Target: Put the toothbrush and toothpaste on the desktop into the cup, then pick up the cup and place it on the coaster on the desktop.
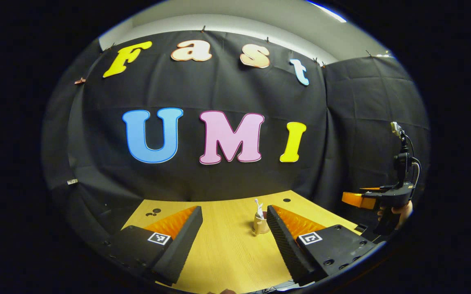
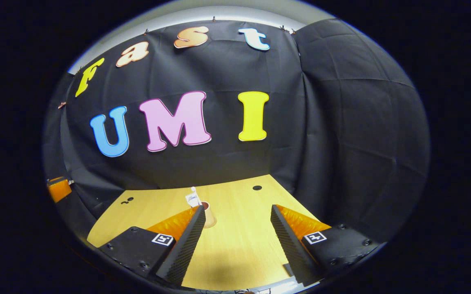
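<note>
Both claws released: left claw [image 1: 235, 228] hovers with the cup [image 1: 260, 223] just ahead by its right finger; right claw [image 2: 235, 228] sees it ahead-left on the tabletop [image 2: 239, 245]

You're in a booth: black cloth wall [image 1: 219, 94] behind a light wood bench [image 1: 227, 245], pale ceiling [image 1: 235, 16] above, possibly a light strip [image 1: 327, 11] top right.

Each gripper [image 1: 235, 228] body is black, screwed, bearing a square marker [image 1: 158, 238].
</note>
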A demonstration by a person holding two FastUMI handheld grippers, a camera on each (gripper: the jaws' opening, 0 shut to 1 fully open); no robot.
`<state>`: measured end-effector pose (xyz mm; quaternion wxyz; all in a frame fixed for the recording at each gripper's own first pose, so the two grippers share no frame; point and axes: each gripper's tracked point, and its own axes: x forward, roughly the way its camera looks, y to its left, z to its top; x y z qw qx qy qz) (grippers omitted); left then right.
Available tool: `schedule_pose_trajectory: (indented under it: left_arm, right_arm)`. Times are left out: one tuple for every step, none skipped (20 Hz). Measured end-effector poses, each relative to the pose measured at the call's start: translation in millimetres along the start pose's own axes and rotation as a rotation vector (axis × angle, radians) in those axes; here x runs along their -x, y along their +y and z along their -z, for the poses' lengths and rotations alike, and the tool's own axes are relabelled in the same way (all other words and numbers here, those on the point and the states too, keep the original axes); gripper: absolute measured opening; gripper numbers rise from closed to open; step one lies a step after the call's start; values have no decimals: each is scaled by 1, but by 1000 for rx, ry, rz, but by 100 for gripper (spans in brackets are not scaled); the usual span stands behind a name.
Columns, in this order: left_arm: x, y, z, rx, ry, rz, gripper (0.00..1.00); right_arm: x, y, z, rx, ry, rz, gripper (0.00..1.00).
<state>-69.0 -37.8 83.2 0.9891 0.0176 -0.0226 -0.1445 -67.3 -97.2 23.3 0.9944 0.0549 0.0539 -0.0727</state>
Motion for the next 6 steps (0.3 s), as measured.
schedule_pose_trajectory:
  left_arm:
    - [10, 2, 5, 20, -12, -8, 98]
    - [19, 3, 11, 40, -16, -12, 98]
    - [28, 4, 16, 60, -21, -20, 98]
    - [36, 5, 20, 79, -23, -28, 99]
    - [42, 6, 25, 99, -25, -35, 99]
    - [48, 6, 30, 114, -27, -39, 99]
  right_arm:
    - [11, 8, -1, 0, -19, -10, 99]
    - [22, 15, -4, 3, -38, -20, 99]
    - [31, 22, -4, 9, -52, -29, 99]
    - [40, 29, -2, 15, -61, -40, 98]
    - [49, 35, 1, 21, -66, -50, 98]
    - [56, 42, 6, 31, -66, -64, 99]
